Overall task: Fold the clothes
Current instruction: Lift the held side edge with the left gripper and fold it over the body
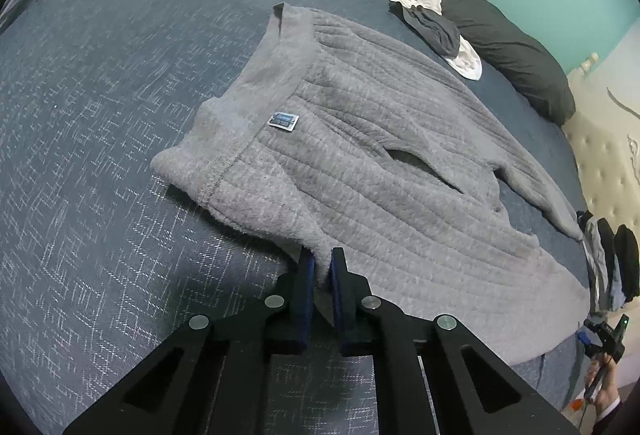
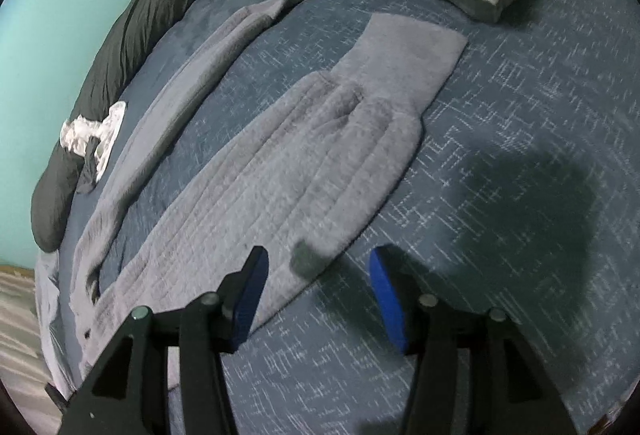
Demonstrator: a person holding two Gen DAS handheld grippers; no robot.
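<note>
We see our left gripper (image 1: 323, 264) and right gripper (image 2: 318, 267) are both black, with blue pads (image 2: 386, 297) on the fingers, round silver screws (image 1: 447, 322) on top, and triangle holes in the arms.

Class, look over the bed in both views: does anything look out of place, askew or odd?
Yes. A white and dark bundle of small clothes lies crumpled against the long dark pillow, apart from the grey sweater. The sweater's far sleeve sprawls sideways, unfolded.
</note>
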